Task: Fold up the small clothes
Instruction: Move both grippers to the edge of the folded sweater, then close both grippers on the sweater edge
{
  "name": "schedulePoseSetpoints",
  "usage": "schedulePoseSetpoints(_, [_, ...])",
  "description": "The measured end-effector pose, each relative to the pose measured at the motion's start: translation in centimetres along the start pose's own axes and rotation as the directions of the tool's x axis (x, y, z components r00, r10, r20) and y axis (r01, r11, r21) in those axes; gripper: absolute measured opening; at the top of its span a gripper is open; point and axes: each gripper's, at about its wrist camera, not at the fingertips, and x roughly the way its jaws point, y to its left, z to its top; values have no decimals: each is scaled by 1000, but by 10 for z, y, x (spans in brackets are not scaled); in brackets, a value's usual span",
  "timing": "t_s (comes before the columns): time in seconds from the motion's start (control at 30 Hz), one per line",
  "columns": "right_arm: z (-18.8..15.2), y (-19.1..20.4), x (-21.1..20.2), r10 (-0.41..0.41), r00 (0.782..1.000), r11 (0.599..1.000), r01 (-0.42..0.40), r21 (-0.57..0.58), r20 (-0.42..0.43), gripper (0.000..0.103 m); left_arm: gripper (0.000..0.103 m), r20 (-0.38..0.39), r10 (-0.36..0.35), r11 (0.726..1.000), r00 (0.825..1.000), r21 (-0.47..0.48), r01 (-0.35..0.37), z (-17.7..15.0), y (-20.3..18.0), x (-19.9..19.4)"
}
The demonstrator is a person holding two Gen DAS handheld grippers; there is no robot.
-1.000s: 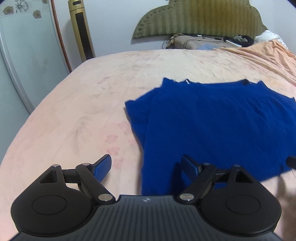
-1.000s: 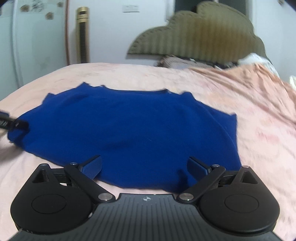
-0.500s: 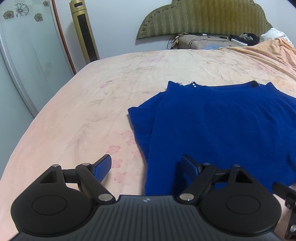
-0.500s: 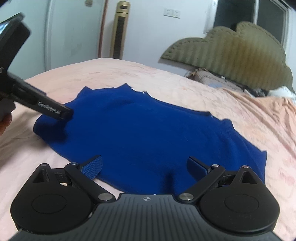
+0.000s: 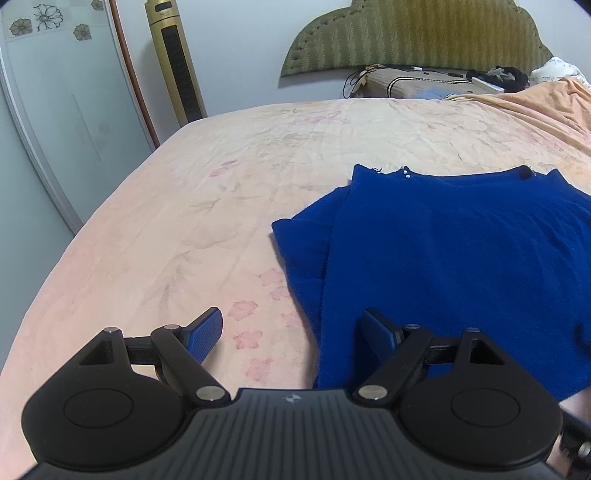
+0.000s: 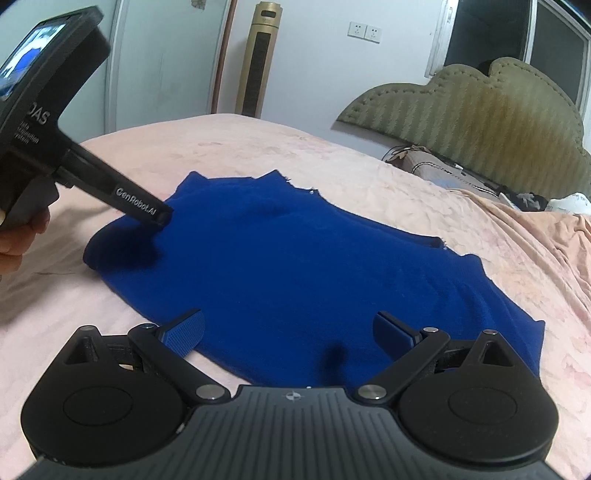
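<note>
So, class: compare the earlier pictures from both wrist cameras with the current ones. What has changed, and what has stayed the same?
The right gripper has swung sideways and rolled, so its view now looks across the blue garment at a slant and takes in the left gripper over the garment's left end. Nothing was gripped or released. Both grippers remain open and empty, the left one barely moved, and the garment lies flat on the bed as before.

One blue knit garment (image 5: 461,258) lies on one bed with a peach floral sheet (image 5: 221,206). Two handheld grippers show: the left gripper (image 5: 291,332) and the right gripper (image 6: 288,328), each with two blue-padded fingers. One green headboard (image 5: 406,37), one gold tower fan (image 5: 177,66), one double wall socket (image 6: 365,31), one hand (image 6: 18,236)
</note>
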Motion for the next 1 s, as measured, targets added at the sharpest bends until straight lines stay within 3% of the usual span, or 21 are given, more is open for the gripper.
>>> schedulePoseSetpoints(0.23, [1, 21, 1, 44, 999, 996, -45, -74, -16, 99, 83, 31, -44, 998, 999, -32, 45, 7, 17, 8])
schedulePoseSetpoints(0.33, [2, 33, 1, 44, 999, 990, -45, -131, -13, 99, 83, 24, -101, 992, 995, -72, 103, 14, 32, 19])
schedulePoseSetpoints(0.43, [1, 49, 3, 42, 999, 980, -45, -195, -19, 99, 83, -22, -200, 972, 980, -131, 196, 21, 49, 36])
schedulePoseSetpoints(0.53, [-1, 65, 6, 34, 999, 965, -37, -259, -16, 99, 83, -67, -338, 921, 939, -229, 315, 26, 67, 56])
schedulePoseSetpoints(0.6, [-3, 76, 7, 24, 1000, 952, -25, -305, -8, 99, 83, -94, -397, 884, 913, -305, 353, 27, 78, 72])
schedulePoseSetpoints(0.67, [-4, 87, 9, 5, 1000, 936, 1, -353, 15, 99, 84, -73, -433, 852, 898, -358, 382, 29, 87, 80])
schedulePoseSetpoints(0.73, [-5, 96, 12, -24, 998, 916, 42, -399, 50, 101, 85, -57, -485, 811, 872, -403, 425, 33, 94, 87])
schedulePoseSetpoints(0.83, [-1, 107, 20, -75, 993, 903, 105, -417, 88, 102, 86, -43, -608, 712, 792, -471, 521, 38, 98, 104])
schedulePoseSetpoints(0.93, [5, 112, 32, -110, 988, 898, 147, -414, 112, 101, 90, -7, -653, 648, 757, -522, 554, 43, 97, 119])
schedulePoseSetpoints(1.0, [9, 118, 39, -125, 984, 890, 169, -423, 130, 101, 90, 11, -693, 596, 721, -554, 582, 48, 97, 131])
